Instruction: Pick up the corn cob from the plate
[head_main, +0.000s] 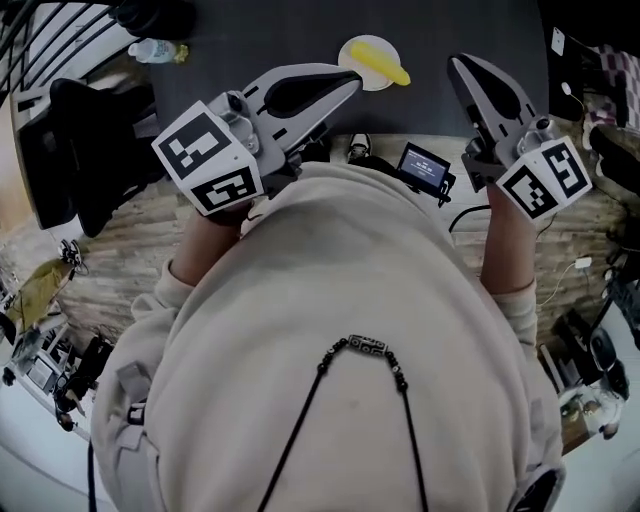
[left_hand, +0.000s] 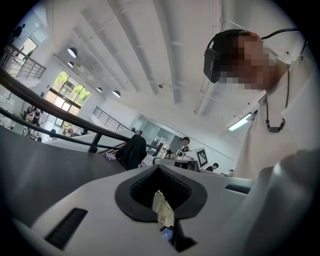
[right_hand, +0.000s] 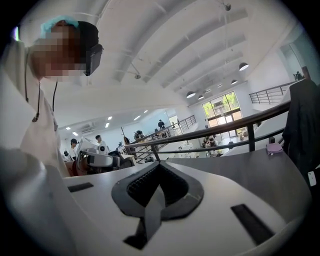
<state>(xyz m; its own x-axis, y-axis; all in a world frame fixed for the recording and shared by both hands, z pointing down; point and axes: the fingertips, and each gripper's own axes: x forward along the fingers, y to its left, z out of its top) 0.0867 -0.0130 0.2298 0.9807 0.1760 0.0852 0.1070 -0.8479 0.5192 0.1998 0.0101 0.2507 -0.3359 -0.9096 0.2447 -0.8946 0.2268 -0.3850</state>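
A yellow corn cob (head_main: 381, 62) lies on a small white plate (head_main: 350, 48) on the dark grey table, at the top middle of the head view. My left gripper (head_main: 352, 82) is held close to my chest, its tips just short of the plate's near left side. My right gripper (head_main: 458, 62) hangs to the right of the plate, apart from it. Both have their jaws together with nothing between them. In the left gripper view (left_hand: 159, 167) and the right gripper view (right_hand: 160, 164) only the meeting jaws, the hall and the person show; corn and plate are out of sight.
A water bottle (head_main: 155, 50) lies at the table's back left. A black chair with a dark garment (head_main: 90, 150) stands left. A small screen device (head_main: 425, 168) and cables sit on the wooden surface (head_main: 130, 250) near my body. A railing (right_hand: 225, 132) runs behind.
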